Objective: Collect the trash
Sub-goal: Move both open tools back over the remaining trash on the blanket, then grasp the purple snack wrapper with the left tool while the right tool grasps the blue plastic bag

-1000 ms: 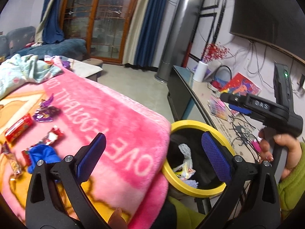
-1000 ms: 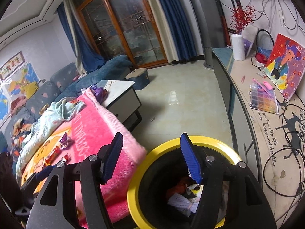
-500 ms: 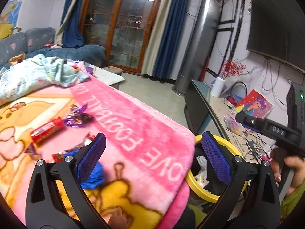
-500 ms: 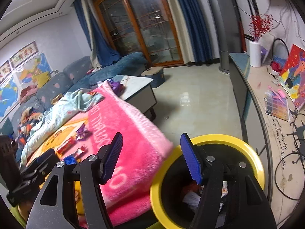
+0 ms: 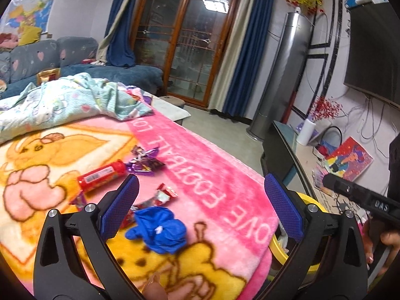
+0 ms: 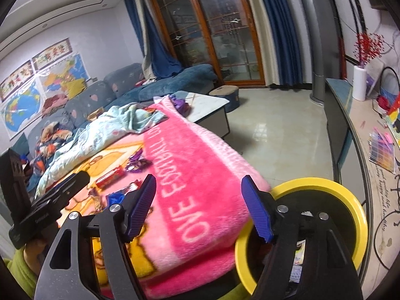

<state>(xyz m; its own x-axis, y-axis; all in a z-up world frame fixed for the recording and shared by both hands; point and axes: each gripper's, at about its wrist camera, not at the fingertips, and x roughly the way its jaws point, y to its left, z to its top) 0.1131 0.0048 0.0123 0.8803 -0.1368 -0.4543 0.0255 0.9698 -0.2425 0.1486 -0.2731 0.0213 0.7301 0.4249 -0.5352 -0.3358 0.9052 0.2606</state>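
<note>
Trash lies on a pink blanket (image 5: 205, 175): a crumpled blue glove (image 5: 160, 227), a red-white wrapper (image 5: 162, 196), a red tube (image 5: 101, 175) and purple wrappers (image 5: 145, 162). My left gripper (image 5: 200, 210) is open and empty, just above the blue glove. My right gripper (image 6: 200, 207) is open and empty over the blanket's edge, beside the yellow-rimmed black bin (image 6: 350, 200), which holds some trash. The bin's rim also shows in the left wrist view (image 5: 280, 250). The red tube (image 6: 110, 175) and purple wrappers (image 6: 137, 162) show in the right wrist view.
A light blue quilt (image 5: 62, 100) lies bunched at the blanket's far end. A TV stand (image 6: 350, 130) with a painting, paper roll and cables runs along the right wall. A low table (image 6: 210, 105) and sofa (image 6: 105, 92) stand behind; tiled floor (image 6: 275, 130) lies between.
Both grippers have swung left, away from the bin and toward the trash on the blanket. The left gripper now hangs over the blue glove. Both stayed open.
</note>
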